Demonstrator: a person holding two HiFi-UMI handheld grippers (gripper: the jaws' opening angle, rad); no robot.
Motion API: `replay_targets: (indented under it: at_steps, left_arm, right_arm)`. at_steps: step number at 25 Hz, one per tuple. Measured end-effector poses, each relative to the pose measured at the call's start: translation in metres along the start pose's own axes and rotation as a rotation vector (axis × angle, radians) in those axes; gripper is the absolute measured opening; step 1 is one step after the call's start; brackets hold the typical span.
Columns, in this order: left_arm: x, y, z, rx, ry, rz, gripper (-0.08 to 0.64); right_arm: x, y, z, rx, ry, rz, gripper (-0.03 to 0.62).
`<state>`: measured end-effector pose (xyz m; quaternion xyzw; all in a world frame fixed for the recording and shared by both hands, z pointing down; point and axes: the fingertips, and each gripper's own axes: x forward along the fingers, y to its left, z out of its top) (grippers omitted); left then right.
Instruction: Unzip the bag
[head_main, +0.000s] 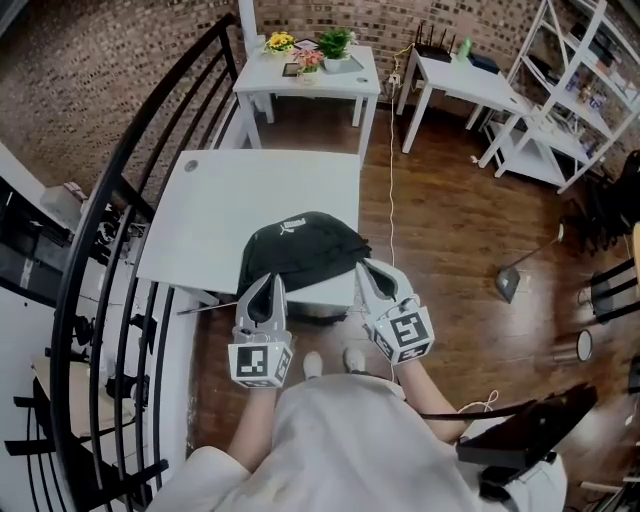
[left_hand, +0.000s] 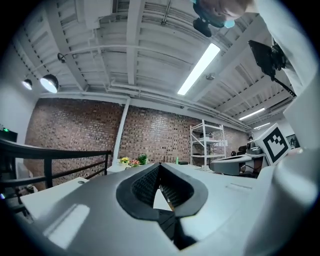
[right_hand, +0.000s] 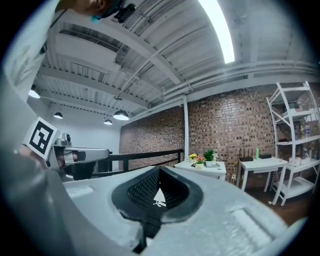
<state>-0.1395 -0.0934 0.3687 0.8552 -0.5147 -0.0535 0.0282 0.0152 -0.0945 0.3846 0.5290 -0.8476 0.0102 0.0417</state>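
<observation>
The unzipping has not begun, by the look of it. The black soft fabric bag lies closed on the white tabletop, at the near edge and towards the near right corner, with its front overhanging that edge a little.

The left tongs are fully closed with nothing between the jaws, as the left gripper view shows plainly. The right tongs are likewise pressed together and empty. In the head view their tips sit at the bag's near left and near right sides. Whether either touches the fabric cannot be told.

The next move, as I judge it, calls for finding the zip pull, opening one pair of tongs and pinching that small tab. The other pair should pin the fabric close by, so the soft bag does not drag along the tabletop.

The bag is a low, rounded hump, matt black with a small white logo on its top towards the far side. It looks slack and likely to fold under a pull. No zip line or pull can be made out from here.
</observation>
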Motion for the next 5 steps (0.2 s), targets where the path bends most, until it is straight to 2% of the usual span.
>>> replay_targets:
  at_steps: [5]
  left_arm:
    - [0.0011,-0.0114,0.0056,0.007,-0.014,-0.023,0.018]
  right_arm:
    - [-0.0027,0.0033,0.0059,0.008,-0.019,0.01,-0.009]
